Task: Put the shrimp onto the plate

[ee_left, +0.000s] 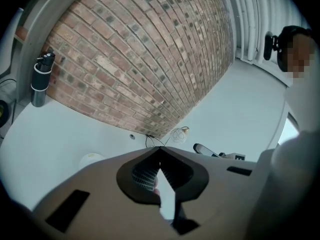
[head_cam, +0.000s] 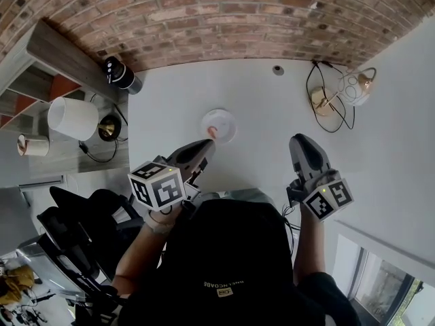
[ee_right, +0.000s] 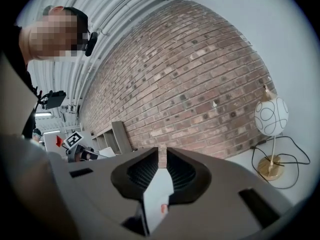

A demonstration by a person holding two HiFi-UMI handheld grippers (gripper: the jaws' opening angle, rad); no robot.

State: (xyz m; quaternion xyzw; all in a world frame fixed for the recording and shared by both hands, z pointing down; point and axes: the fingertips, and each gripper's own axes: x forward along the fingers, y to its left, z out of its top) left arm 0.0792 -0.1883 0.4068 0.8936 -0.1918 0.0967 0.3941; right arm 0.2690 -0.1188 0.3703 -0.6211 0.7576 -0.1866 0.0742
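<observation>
The left gripper has its jaws closed tip to tip, nothing held between them. The right gripper has its jaws drawn in to a thin slit, also empty. In the head view the one shrimp lies on the one white plate, at about 7 o'clock inside its rim, just past the left jaws' tips. The right gripper hangs at 3 o'clock of the plate, well apart from it.

Each gripper carries a cube of black-and-white square markers, patterns only, no words. The print on the person's dark top is upside down and I cannot read it.

Two lamps: a globe one at 2 o'clock and a white-shaded one at 9 o'clock. One dark cylinder stands at 11 o'clock. The white tabletop lies bare all round the plate, ending at the brick wall at 12 o'clock
</observation>
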